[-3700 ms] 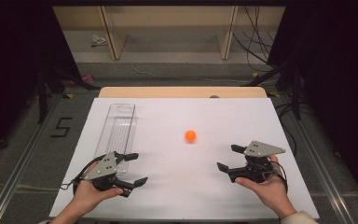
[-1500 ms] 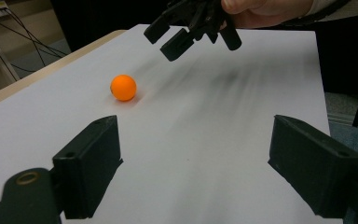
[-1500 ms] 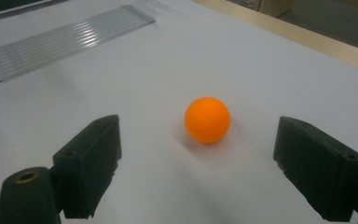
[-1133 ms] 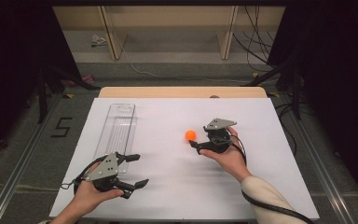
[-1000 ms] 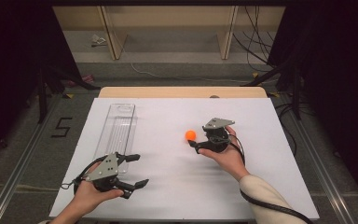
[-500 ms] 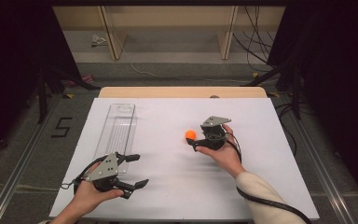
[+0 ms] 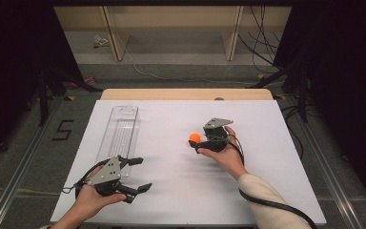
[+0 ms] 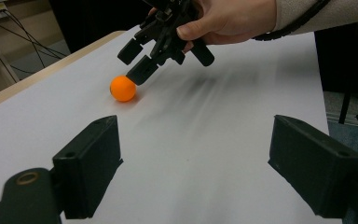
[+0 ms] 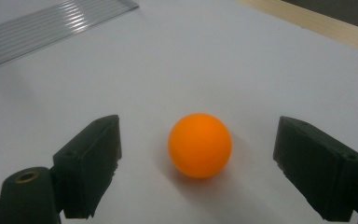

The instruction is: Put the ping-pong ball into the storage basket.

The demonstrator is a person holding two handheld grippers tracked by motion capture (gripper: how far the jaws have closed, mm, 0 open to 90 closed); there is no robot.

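1. Far left on the white table: left gripper, held in a hand at the near edge, jaws spread wide with nothing between them, pointing toward the middle of the table.
2. Same story in the left gripper view: two black jaws well apart, bare white surface between them, the ball and the other gripper farther off.
3. Just beyond that gripper: clear tray, long and narrow, lying flat and running away toward the far edge, its near end close to the left gripper's upper jaw. Ribbed floor, clearly seen at the top left corner of the right gripper view.
4. Over to the middle now: orange ball, sitting on the table, well apart from the tray.
5. Right there at the ball: right gripper, held in a hand that comes in from the right, a pale sleeve behind it.
6. Jaws released and wide, one on each side of the ball in the right gripper view, clear gaps both sides, no grip yet.
7. From the left gripper view: one jaw tip of the right gripper right up against the ball; actual contact, cannot tell.
8. Far edge: a strip of bare wood beyond the white sheet.
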